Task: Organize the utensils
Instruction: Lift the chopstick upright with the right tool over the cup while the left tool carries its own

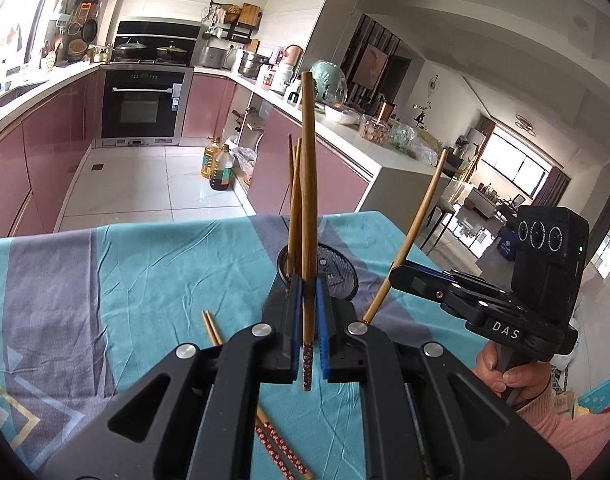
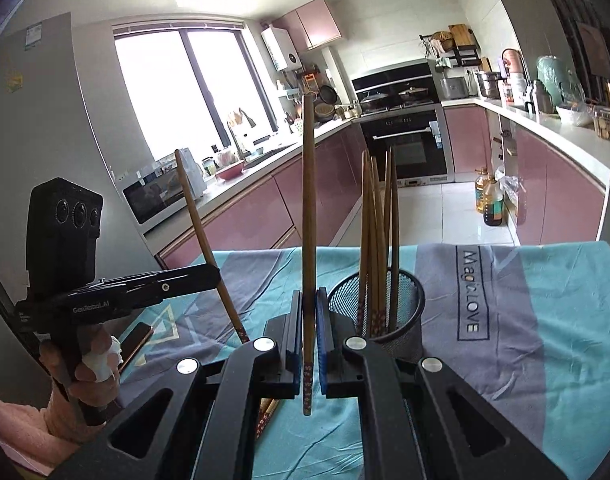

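Note:
In the left wrist view my left gripper (image 1: 309,308) is shut on one wooden chopstick (image 1: 308,184), held upright with its red patterned end hanging below the pads. Just behind it stands the black mesh cup (image 1: 339,276), which holds several chopsticks (image 1: 295,200). To the right, my right gripper (image 1: 395,274) grips another chopstick (image 1: 419,220) that leans right. In the right wrist view that gripper (image 2: 309,320) is shut on its upright chopstick (image 2: 309,216), with the mesh cup (image 2: 401,308) close on the right. My left gripper (image 2: 215,274) shows at the left with its slanted chopstick (image 2: 203,220).
Loose chopsticks (image 1: 283,452) lie on the teal and grey tablecloth (image 1: 145,280) below my left gripper, and another pair (image 1: 212,328) lies to its left. A phone (image 2: 135,340) rests near the table's left edge. Pink kitchen cabinets and an oven stand beyond the table.

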